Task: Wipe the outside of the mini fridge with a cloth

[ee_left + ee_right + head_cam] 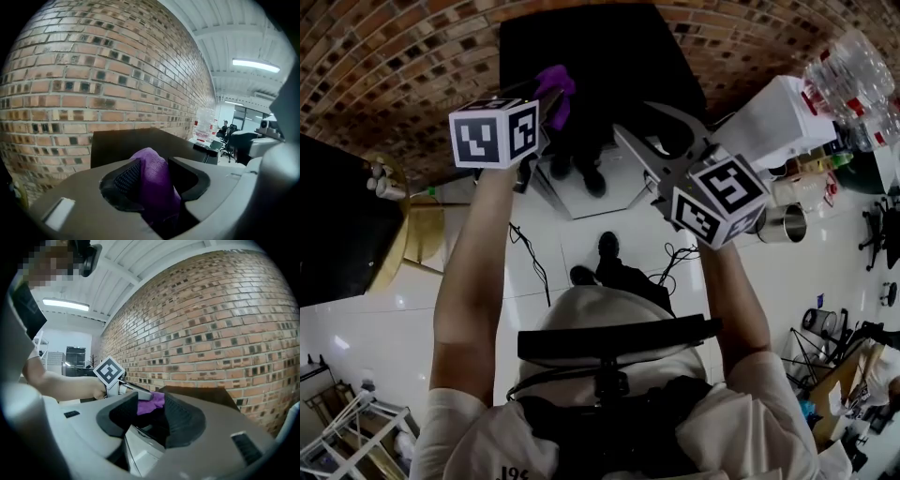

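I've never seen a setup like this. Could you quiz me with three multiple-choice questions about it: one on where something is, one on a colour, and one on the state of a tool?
1. Where does the black mini fridge stand?
A) against the brick wall
B) out on the open floor, far from any wall
C) on top of a desk

2. What colour is the cloth?
A) white
B) purple
C) yellow

3. How do the right tool's jaws stand?
A) closed on the cloth
B) closed on a bottle
C) apart, with nothing between them

Answers:
1. A: in the left gripper view the bricks rise directly behind the fridge.
2. B: the cloth between the left tool's jaws is plainly purple.
3. C: the right gripper view shows an empty gap between its jaws, and the cloth seen beyond them is in the left tool.
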The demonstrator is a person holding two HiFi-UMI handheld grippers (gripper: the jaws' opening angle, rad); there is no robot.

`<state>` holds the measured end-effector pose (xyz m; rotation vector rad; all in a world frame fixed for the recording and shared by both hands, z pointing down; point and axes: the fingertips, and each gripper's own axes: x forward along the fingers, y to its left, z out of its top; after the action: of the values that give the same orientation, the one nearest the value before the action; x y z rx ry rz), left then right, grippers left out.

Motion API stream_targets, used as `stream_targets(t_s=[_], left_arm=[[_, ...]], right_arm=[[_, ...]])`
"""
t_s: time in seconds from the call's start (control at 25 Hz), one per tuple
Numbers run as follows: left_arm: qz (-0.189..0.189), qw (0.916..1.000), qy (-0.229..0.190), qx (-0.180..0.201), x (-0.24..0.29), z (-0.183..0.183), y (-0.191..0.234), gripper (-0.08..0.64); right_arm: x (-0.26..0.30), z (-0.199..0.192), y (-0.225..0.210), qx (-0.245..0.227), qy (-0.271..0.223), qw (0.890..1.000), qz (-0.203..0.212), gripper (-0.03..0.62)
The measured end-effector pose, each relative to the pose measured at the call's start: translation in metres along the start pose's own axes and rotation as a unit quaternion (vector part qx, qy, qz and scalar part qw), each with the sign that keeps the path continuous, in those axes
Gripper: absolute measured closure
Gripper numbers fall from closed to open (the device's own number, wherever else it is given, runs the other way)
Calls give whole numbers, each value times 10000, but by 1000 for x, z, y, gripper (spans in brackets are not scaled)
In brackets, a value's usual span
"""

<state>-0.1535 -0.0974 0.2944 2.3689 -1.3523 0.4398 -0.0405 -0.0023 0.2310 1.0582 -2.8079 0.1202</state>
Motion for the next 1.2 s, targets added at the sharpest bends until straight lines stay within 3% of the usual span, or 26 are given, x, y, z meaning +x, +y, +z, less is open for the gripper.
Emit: stream_targets(t_s=[0.12,0.32,0.4,0.48,0.72,0.8,0.88,1.0,1.2], left_arm=[[-39,9997,-218,-54,-10,5,-1,357],[-141,9946,-988,-276,-47,18,1,357],[-149,9938,-1039,-364,-54,8,7,360],[-191,9947,-911,-429,-54,-5,12,368],[-319,9931,-961,-593,-68,-7,38,511],[-110,9961,-807,-346,-64,-4,51,535],[17,9992,-357,172,-51,-10,54,560],[-329,9971,265,632,-33,-26,36,560],[-666,9916,654,894,-18,-34,4,560]], right_arm=[[0,-2,4,90,45,9999,-45,394],[27,8,15,196,-22,9996,-179,372],[46,7,23,343,17,9994,-103,279],[58,4,31,486,110,9988,8,279],[61,-8,30,626,299,9976,26,280],[61,-10,26,613,344,9975,-8,281],[61,-10,24,565,379,9977,-44,281],[60,-13,22,571,441,9974,-40,281],[59,-15,13,646,543,9964,37,285]])
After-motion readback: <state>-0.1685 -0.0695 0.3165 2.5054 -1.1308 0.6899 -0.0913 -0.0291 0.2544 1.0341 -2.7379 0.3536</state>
